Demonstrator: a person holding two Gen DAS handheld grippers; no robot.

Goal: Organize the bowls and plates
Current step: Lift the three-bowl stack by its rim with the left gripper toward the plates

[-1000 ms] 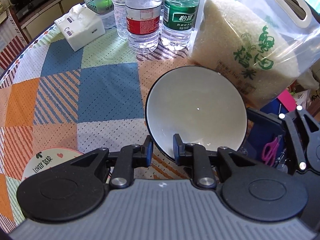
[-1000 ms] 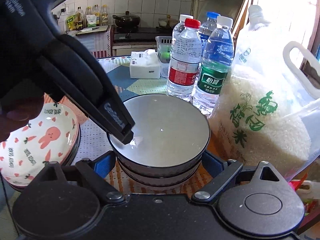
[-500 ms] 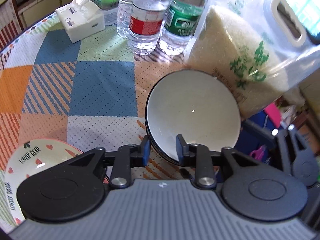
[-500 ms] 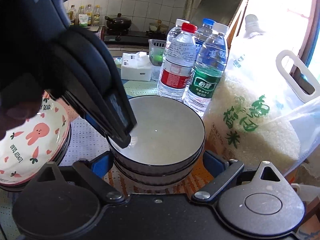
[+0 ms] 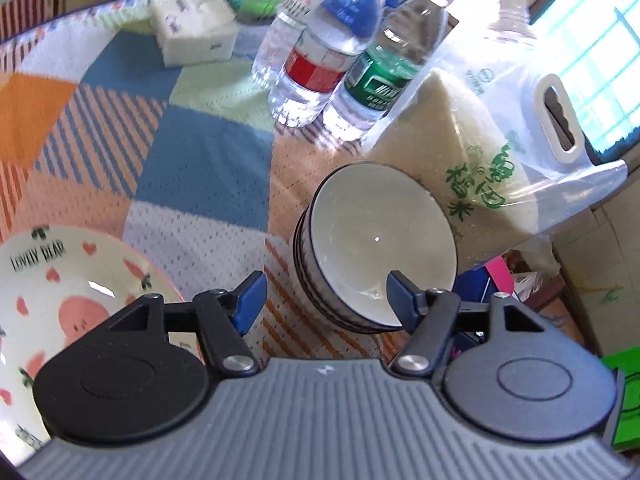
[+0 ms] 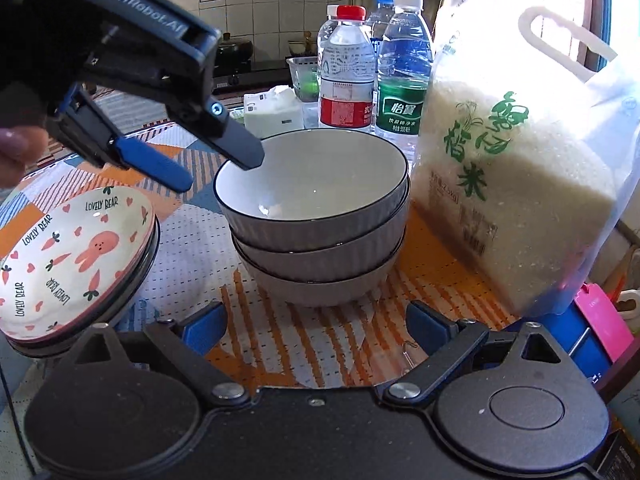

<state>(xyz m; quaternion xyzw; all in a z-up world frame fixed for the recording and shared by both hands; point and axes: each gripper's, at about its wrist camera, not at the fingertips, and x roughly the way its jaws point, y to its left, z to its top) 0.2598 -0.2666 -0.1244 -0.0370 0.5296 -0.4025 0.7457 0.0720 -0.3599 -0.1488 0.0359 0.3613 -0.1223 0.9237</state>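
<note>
Three white bowls with dark rims stand stacked (image 6: 320, 240) on the patchwork tablecloth; the top bowl (image 5: 380, 240) also shows in the left wrist view. My left gripper (image 5: 326, 294) is open and empty, lifted just above the stack's near-left rim; it shows in the right wrist view (image 6: 216, 164) too. My right gripper (image 6: 316, 326) is open and empty, just in front of the stack. A stack of plates topped by a pink-rabbit "Lovely Bear" plate (image 6: 68, 260) sits to the left, also in the left wrist view (image 5: 60, 300).
A large bag of rice (image 6: 512, 180) stands right against the bowls. Several water bottles (image 6: 348, 76) stand behind them, with a white tissue pack (image 6: 276, 114) and a small basket (image 6: 304, 78) further back. The table edge runs on the right by a pink object (image 6: 600, 320).
My left gripper opened, let go of the top bowl and pulled up and back to the left. The right gripper backed away a little, so the whole stack shows.
</note>
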